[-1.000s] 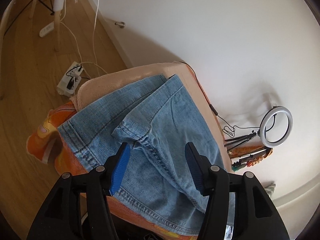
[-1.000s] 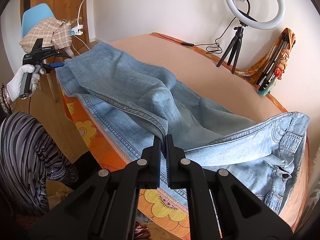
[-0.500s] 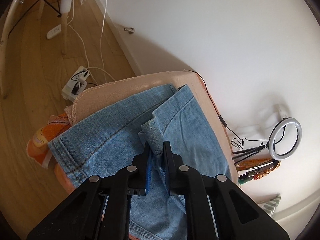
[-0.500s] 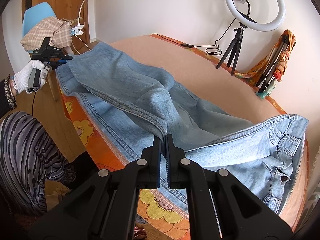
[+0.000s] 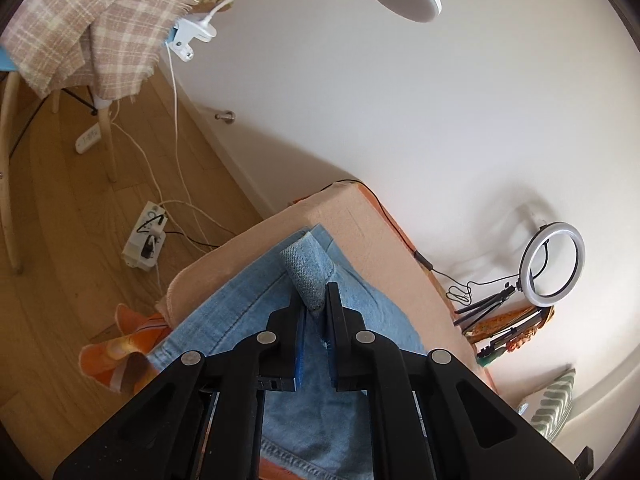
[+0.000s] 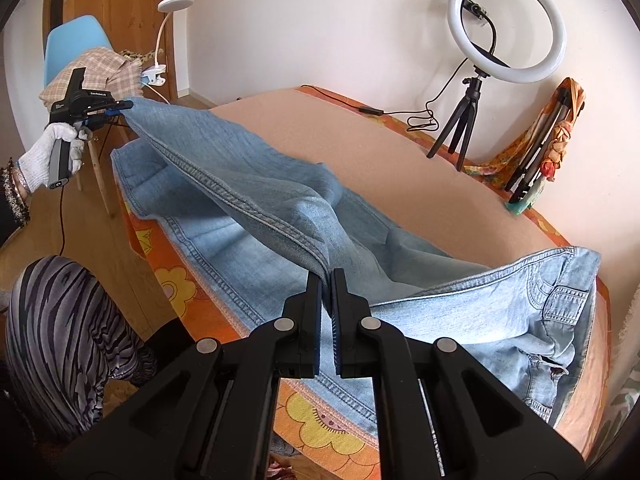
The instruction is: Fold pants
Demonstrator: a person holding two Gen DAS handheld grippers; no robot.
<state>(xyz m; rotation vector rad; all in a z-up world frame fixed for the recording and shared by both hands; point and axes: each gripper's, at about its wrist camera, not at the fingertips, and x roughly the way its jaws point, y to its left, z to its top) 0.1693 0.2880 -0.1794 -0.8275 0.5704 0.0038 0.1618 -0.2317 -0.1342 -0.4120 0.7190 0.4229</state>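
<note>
Denim pants [image 6: 280,208] lie along the peach tabletop [image 6: 400,152], waist end at four o'clock in the right wrist view, one leg raised off the other. Right gripper [image 6: 326,280] has its fingers clamped on that leg's seam near mid-length; left gripper [image 5: 314,300], at ten o'clock in the right view, has its fingers pinched on the hem corner. Holding both ends likely keeps the leg taut so it can be laid straight for folding. Lower leg's far edge is hidden under the lifted cloth, and the pants' near edge is cut off behind the fingers.
</note>
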